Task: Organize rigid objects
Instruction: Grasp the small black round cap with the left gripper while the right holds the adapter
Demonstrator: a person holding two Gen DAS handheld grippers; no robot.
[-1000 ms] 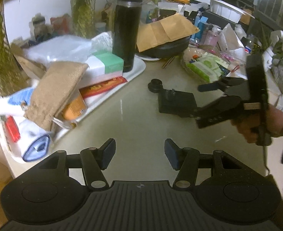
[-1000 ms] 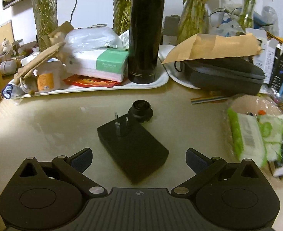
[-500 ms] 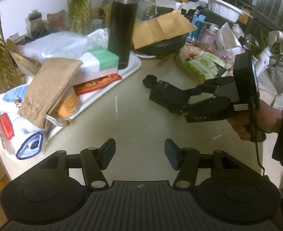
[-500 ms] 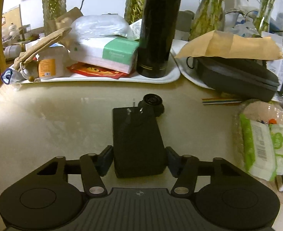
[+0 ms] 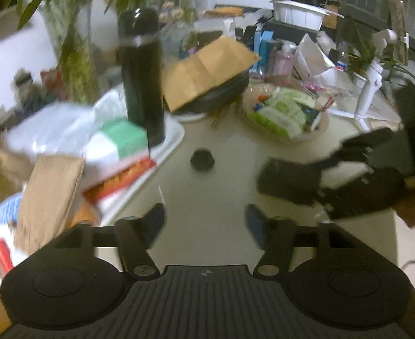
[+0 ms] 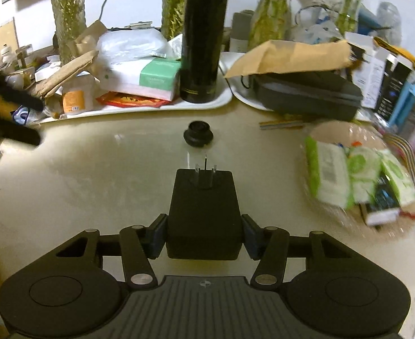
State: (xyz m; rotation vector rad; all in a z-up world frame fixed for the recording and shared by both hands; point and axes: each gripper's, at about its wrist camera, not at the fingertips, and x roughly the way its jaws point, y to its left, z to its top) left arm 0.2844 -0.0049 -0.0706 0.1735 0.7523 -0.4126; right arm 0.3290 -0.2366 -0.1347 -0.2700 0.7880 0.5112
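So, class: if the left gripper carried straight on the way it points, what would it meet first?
Most likely bare table: nothing lies between the left gripper's open jaws. Beyond that sits the small black round cap, roughly in line, though depth is hard to judge.

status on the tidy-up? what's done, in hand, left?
Done: nothing visibly put away yet. In hand: the right gripper is shut on the black plug adapter, lifted off the table. Left: the small black round cap sits loose; the left gripper, jaws just opening, holds nothing.
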